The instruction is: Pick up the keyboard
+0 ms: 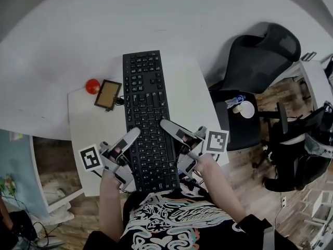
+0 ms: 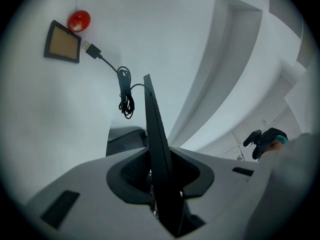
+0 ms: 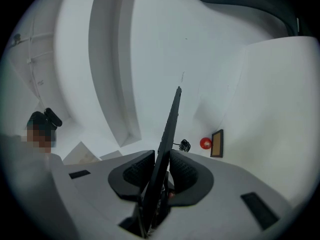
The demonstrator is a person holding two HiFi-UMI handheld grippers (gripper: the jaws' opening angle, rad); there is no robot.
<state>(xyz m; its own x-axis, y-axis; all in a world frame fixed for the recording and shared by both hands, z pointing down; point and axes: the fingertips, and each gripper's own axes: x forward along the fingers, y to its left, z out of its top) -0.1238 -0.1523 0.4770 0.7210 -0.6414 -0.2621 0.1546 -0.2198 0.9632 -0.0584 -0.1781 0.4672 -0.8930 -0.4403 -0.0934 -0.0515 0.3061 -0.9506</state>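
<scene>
The person stands at a small white table with the black keyboard pinched between both tools. It is lifted clear of the tabletop and roughly flat, its long side running from 6 o'clock, near the person's chest, out to 12 o'clock, past the table's far edge.

The left gripper bites the keyboard's long left edge at about 8 o'clock. Its jaws are drawn in narrow, with the dark pads pressing the board from above and below. The right gripper has the opposite long edge at about 4 o'clock, and its jaws are clamped on the thin board in the same way.

Under the raised keyboard its cable lies on the table in a loose coil, with the plug resting free. At about 10 o'clock on the table sits a red ball, and just beside it lies a small dark-framed brown square. A black office chair stands off at 2 o'clock, well apart from the table.
</scene>
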